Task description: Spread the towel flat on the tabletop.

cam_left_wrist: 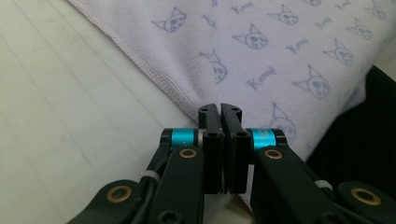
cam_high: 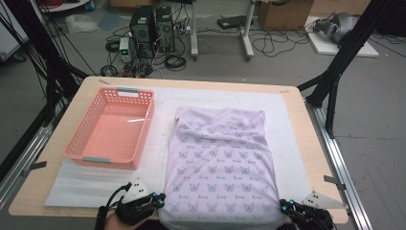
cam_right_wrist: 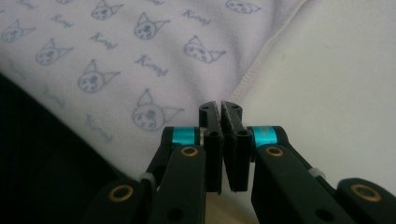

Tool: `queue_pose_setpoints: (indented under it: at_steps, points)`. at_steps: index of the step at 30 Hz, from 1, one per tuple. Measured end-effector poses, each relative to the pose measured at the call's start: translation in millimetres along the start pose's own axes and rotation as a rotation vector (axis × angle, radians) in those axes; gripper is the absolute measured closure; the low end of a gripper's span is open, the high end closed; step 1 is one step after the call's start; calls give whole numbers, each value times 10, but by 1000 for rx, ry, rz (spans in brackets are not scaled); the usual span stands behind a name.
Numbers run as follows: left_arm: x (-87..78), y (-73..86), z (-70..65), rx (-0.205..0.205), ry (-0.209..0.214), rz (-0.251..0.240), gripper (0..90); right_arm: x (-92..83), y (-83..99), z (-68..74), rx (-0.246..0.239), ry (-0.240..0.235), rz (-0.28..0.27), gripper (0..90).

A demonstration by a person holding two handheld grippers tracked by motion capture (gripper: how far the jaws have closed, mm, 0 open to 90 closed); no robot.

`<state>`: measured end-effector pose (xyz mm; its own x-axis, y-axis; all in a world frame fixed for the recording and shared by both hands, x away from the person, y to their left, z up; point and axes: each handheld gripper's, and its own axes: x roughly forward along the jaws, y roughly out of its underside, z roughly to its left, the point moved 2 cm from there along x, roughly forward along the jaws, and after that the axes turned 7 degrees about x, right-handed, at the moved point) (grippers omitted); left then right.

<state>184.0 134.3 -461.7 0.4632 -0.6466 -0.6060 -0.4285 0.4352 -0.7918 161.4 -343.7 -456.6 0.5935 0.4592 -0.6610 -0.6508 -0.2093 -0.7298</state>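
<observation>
A lilac towel printed with small cat faces lies flat on the white mat, its near edge hanging over the table's front. My left gripper sits at the towel's near left corner. In the left gripper view its jaws are pressed together on the towel's puckered hem. My right gripper is at the near right corner. In the right gripper view its jaws are closed where the stitched edge of the towel runs in between them.
A pink plastic basket stands to the left of the towel on the white mat, which covers most of the wooden table. Black frame posts flank the table. Computer towers and cables lie on the floor behind.
</observation>
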Motion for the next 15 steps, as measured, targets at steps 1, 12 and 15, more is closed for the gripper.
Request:
queue_pose_setpoints:
  at_steps: [1, 12, 15]
  points:
    - [-30, 33, -27, 1, 11, 5, 872, -27, 28, 25, -1, -14, 7, 872]
    - [-69, 55, -60, -13, 112, 4, 608, -190, 186, 146, -2, -69, 8, 686]
    - [-17, -97, 31, -36, 75, -58, 528, -128, 56, 133, 6, -41, -40, 645]
